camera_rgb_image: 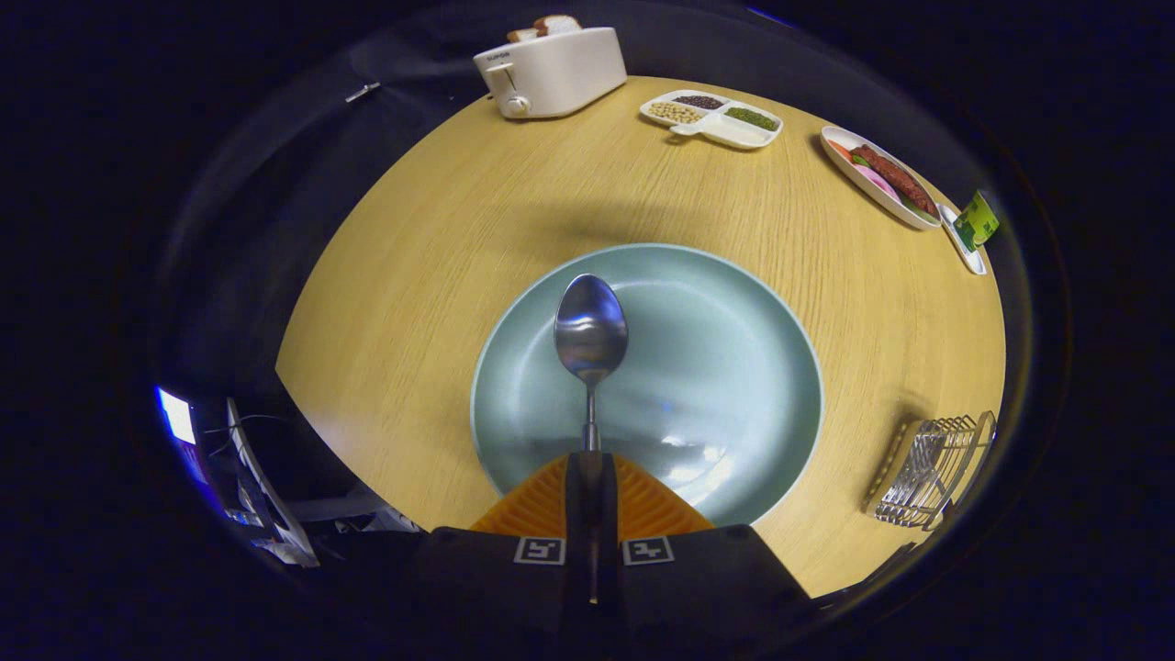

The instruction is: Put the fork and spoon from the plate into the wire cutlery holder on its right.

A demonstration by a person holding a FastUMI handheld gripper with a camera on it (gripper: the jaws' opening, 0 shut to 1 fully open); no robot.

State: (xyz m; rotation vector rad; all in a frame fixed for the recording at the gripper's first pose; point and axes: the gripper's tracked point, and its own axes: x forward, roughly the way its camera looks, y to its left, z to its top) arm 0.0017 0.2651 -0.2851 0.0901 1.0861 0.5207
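While fingers (589, 477) pinch its handle, shiny steel spoon (590, 330) overhangs round plate (734, 386).

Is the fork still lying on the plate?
No: the plate carries no fork, and the claw is shut on the spoon, whose bowl points ahead over the plate.

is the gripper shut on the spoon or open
Shut on the spoon: the gripper has both fingers pressed together on the handle, with the bowl sticking out ahead of them over the plate.
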